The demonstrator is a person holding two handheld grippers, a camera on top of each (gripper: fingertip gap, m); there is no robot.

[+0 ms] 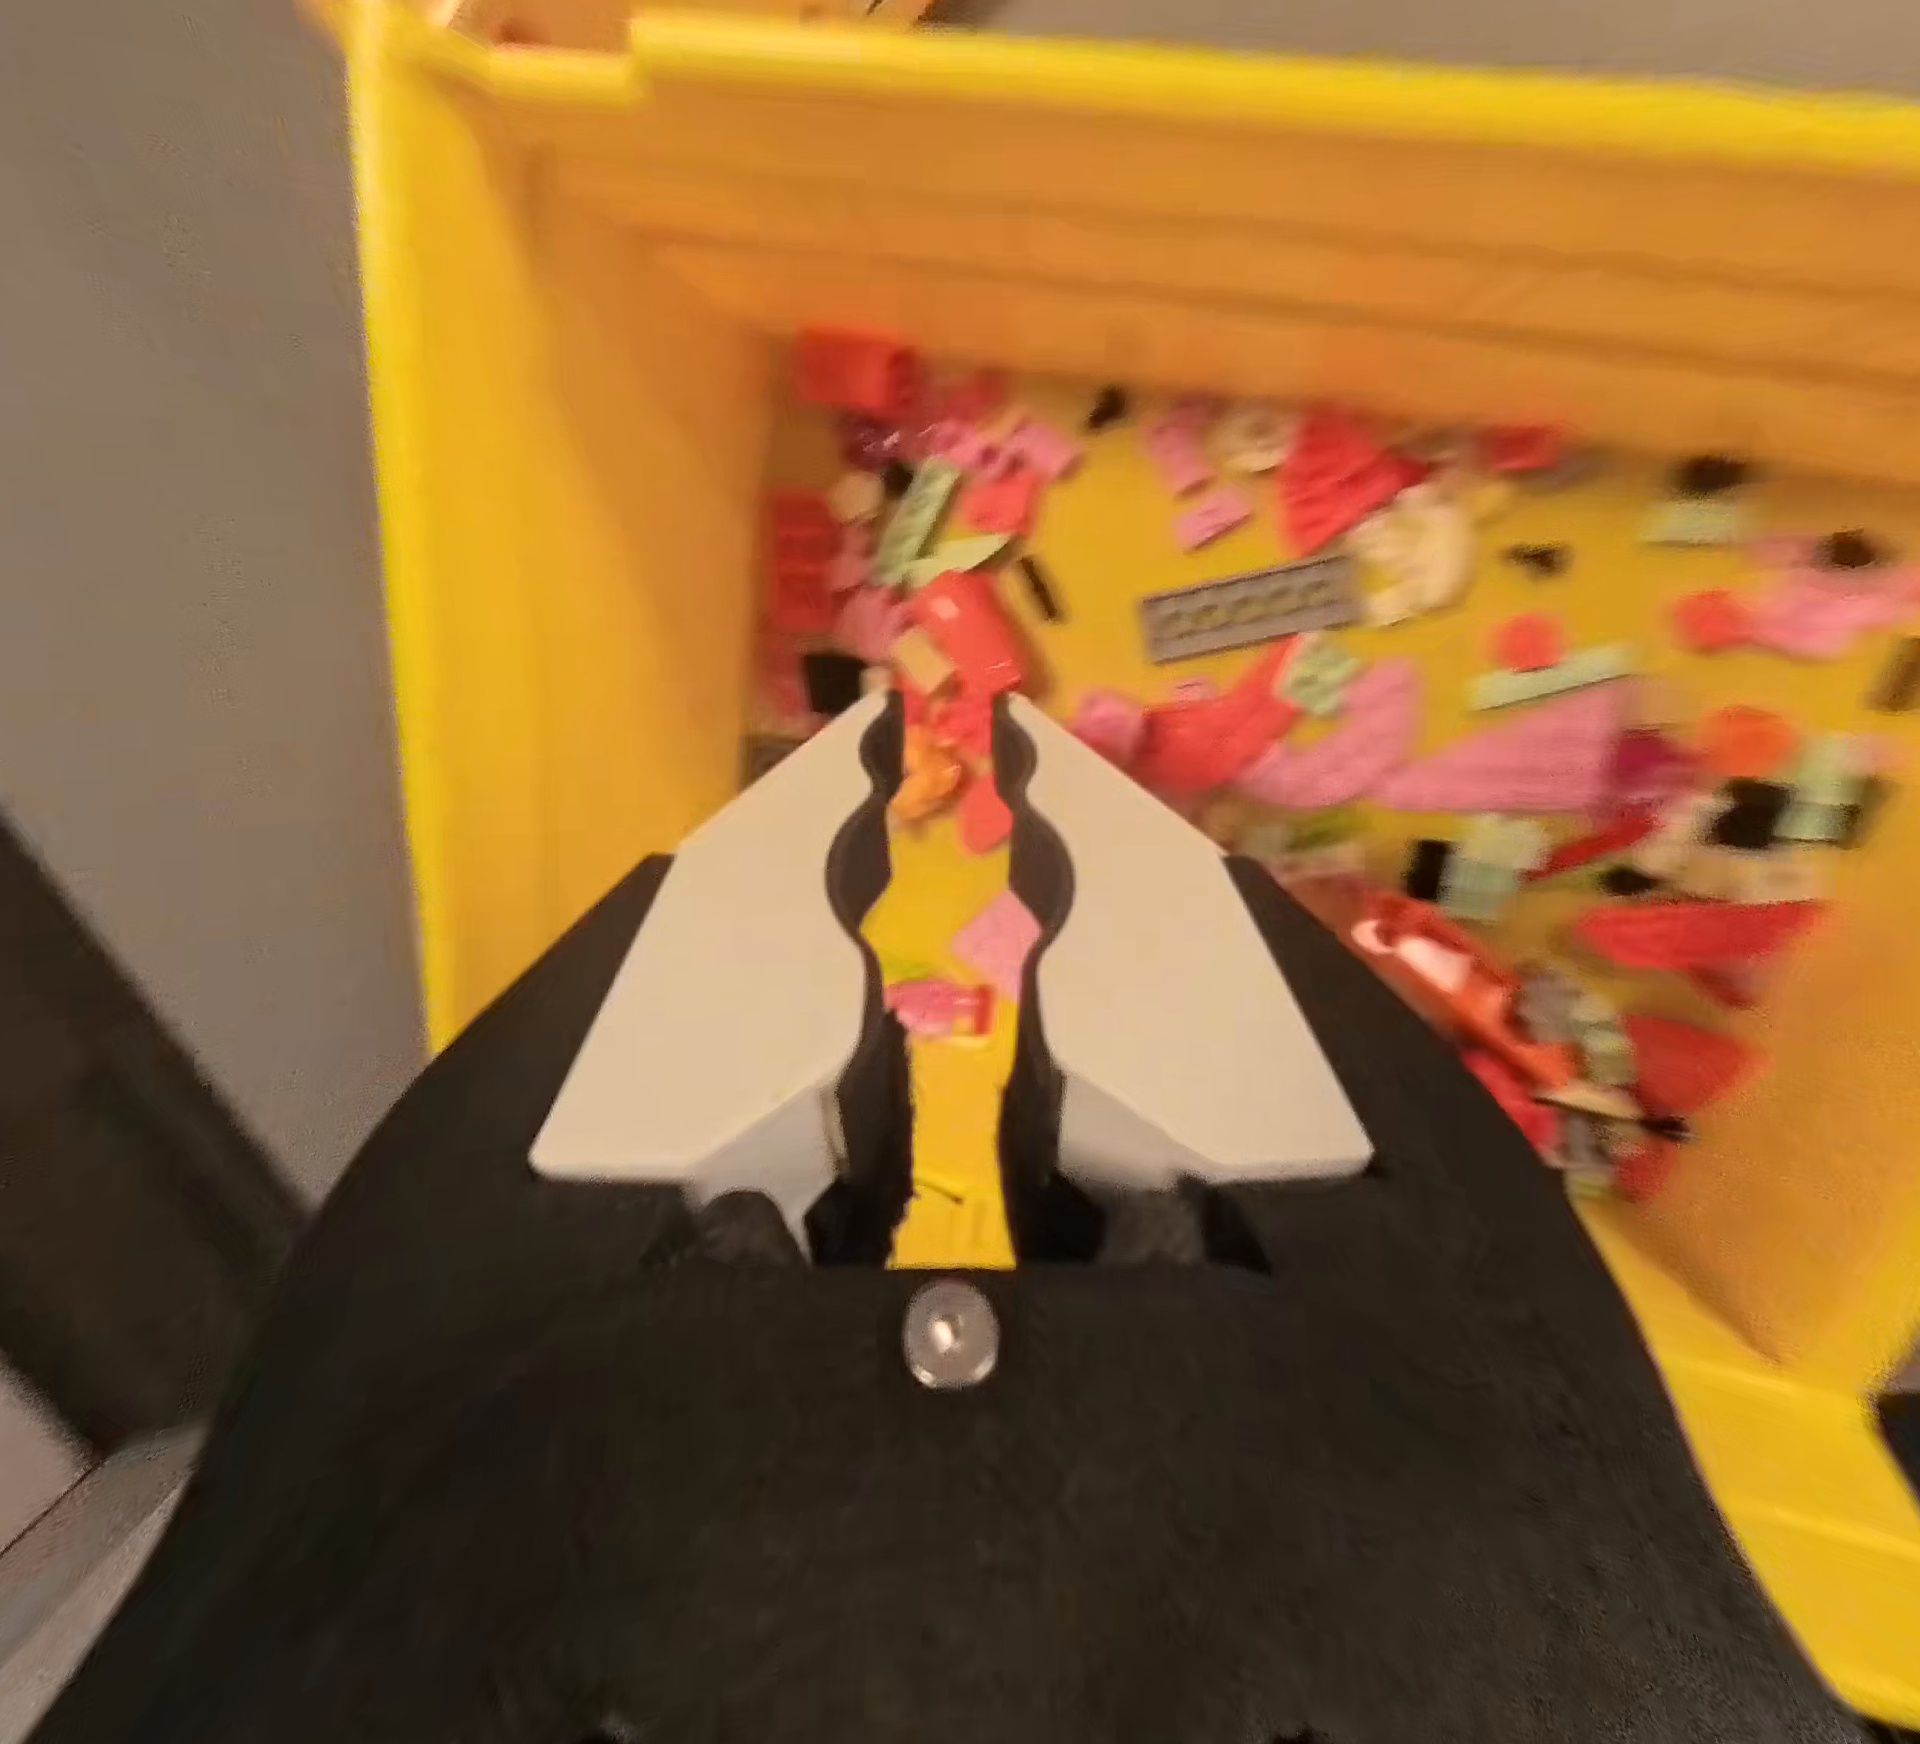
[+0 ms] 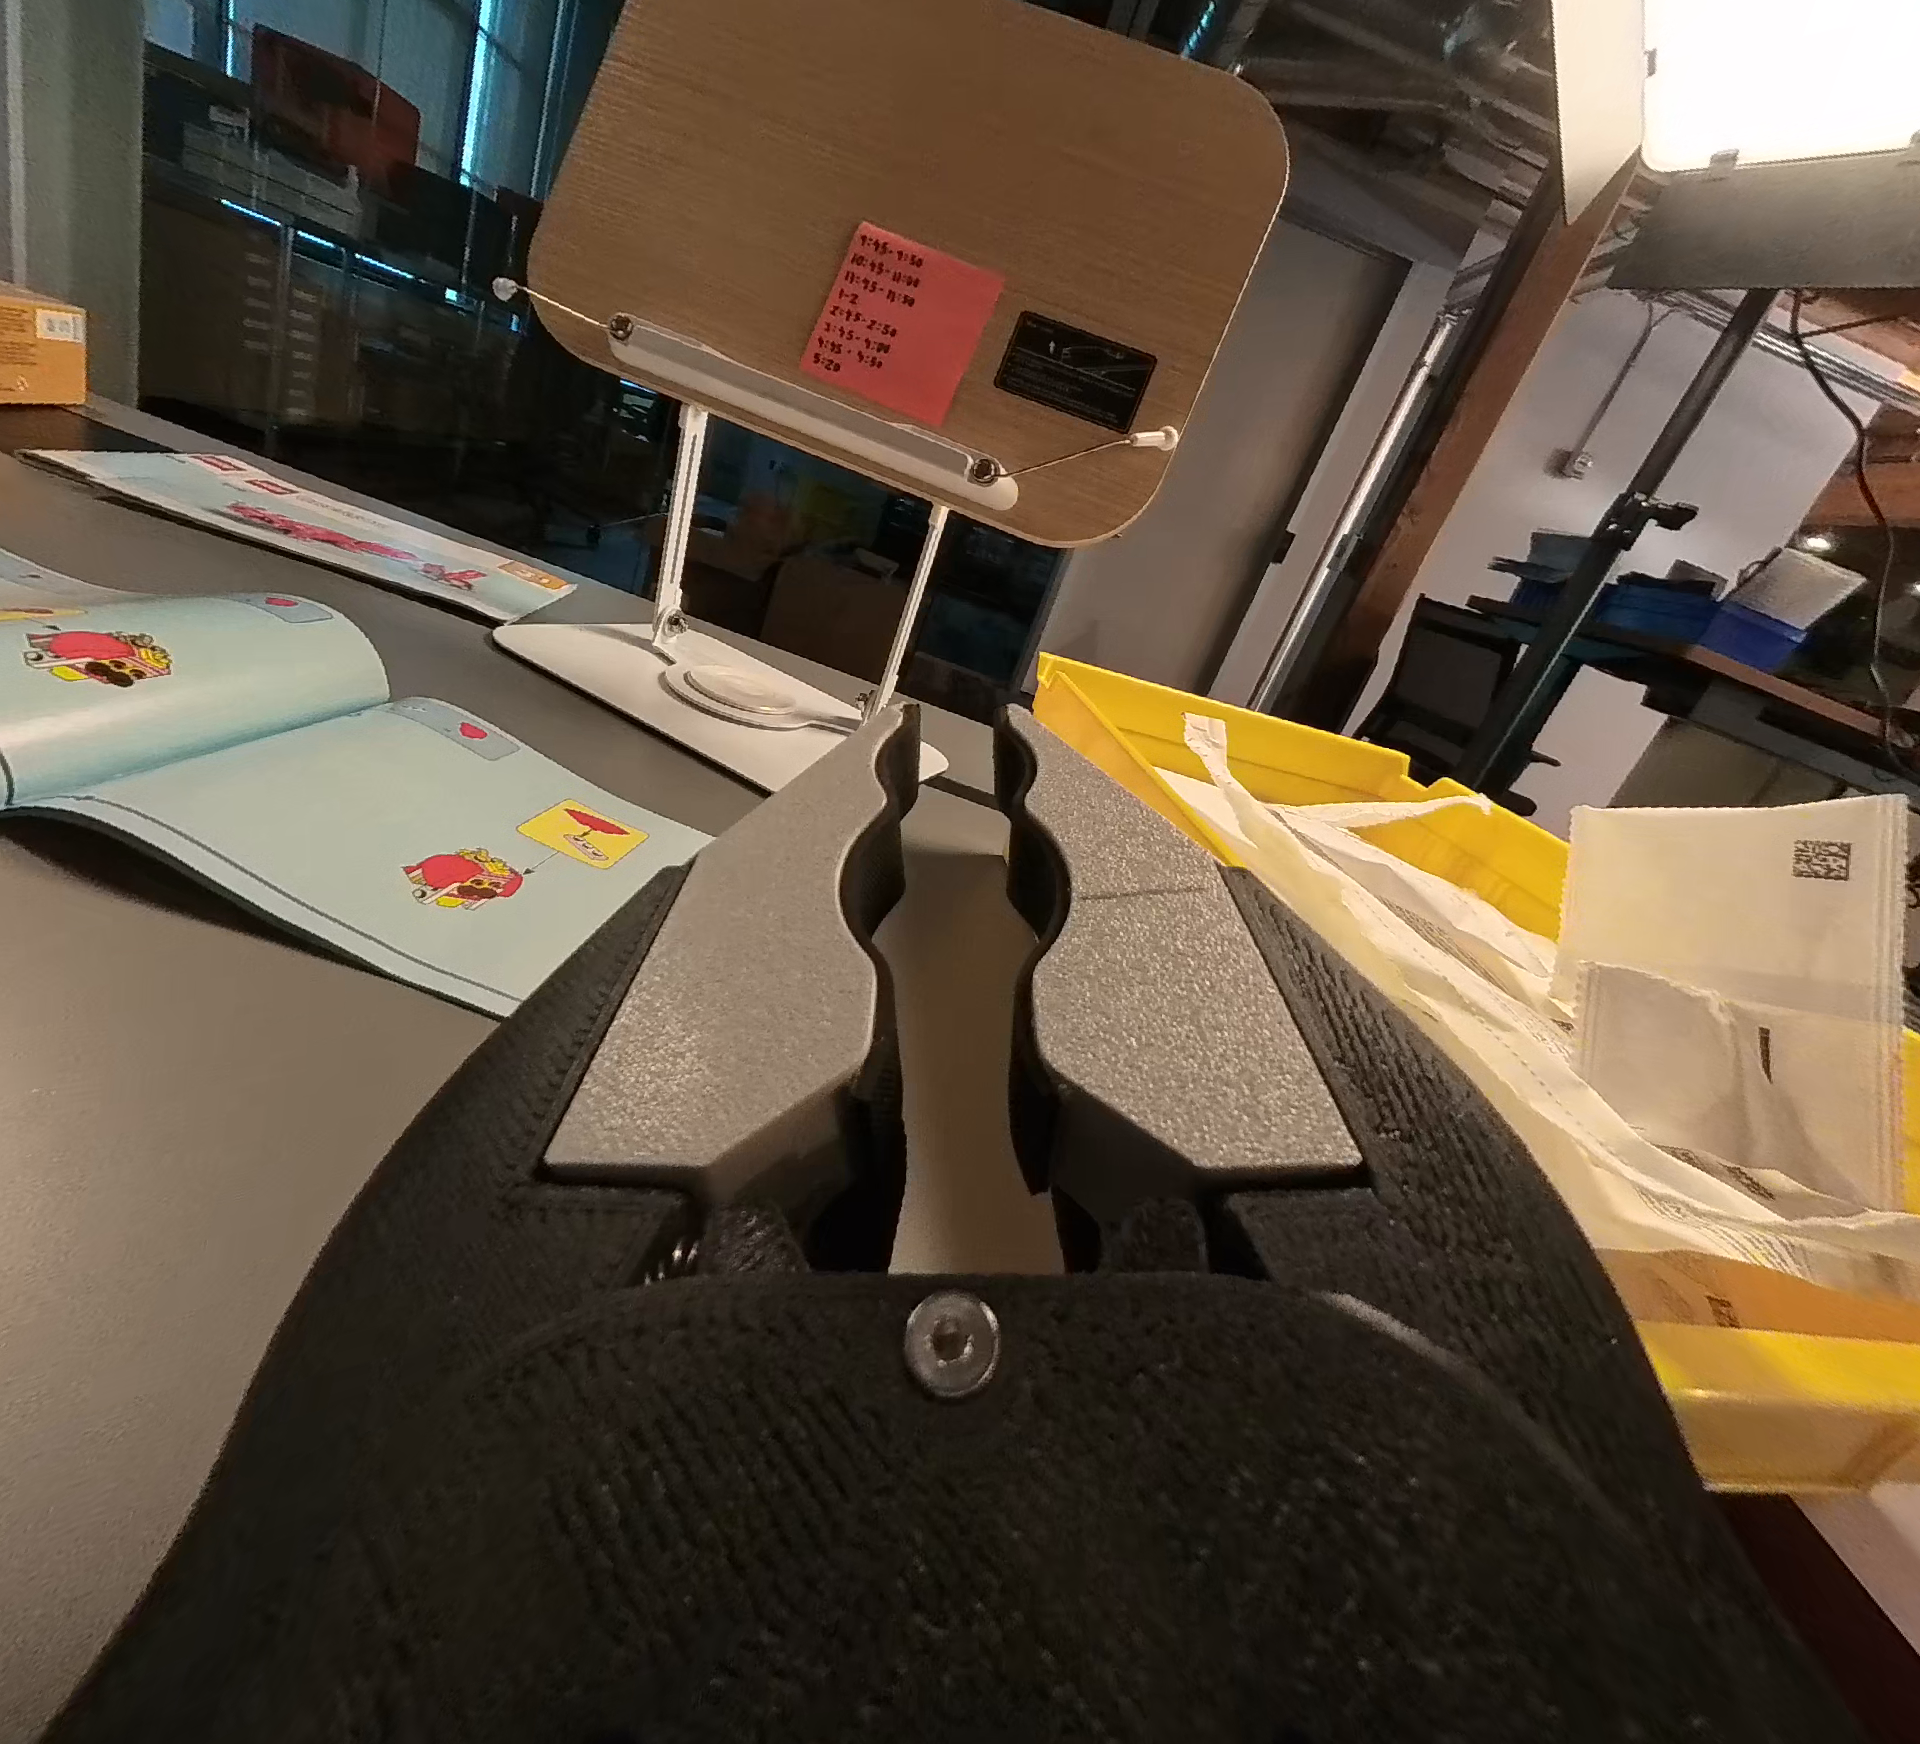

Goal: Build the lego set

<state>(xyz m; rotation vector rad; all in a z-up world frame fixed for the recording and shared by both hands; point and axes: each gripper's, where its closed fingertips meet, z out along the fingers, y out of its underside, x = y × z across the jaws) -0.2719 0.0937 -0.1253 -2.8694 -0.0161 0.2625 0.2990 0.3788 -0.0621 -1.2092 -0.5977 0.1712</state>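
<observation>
**Left fingers closed about a red built piece over the yellow bin; right fingers parted and bare**

Landmark: the yellow bin [image 1: 582, 468].

Left gripper [image 1: 943, 707] is above the bin's interior, close to its left wall. A small red assembly [image 1: 961, 655] with tan and orange parts sits between the fingertips and projects beyond them, its long axis running roughly along the fingers, away from the camera. Both pads appear to bear on it, though motion blur prevents a firm finding. Below and beyond the assembly, loose pink, red, green and black pieces litter the bin floor; a grey studded plate [image 1: 1247, 619] lies to the right of the tips.

Right gripper [image 2: 956, 738] rests low over the dark table [image 2: 208, 1123], fingers slightly apart with nothing between them. A yellow bin holding torn paper bags [image 2: 1455, 946] is immediately to its right. An open instruction booklet [image 2: 312, 790] lies to the left. Farther off stands a wooden book stand [image 2: 904, 219], carrying a pink note.
</observation>
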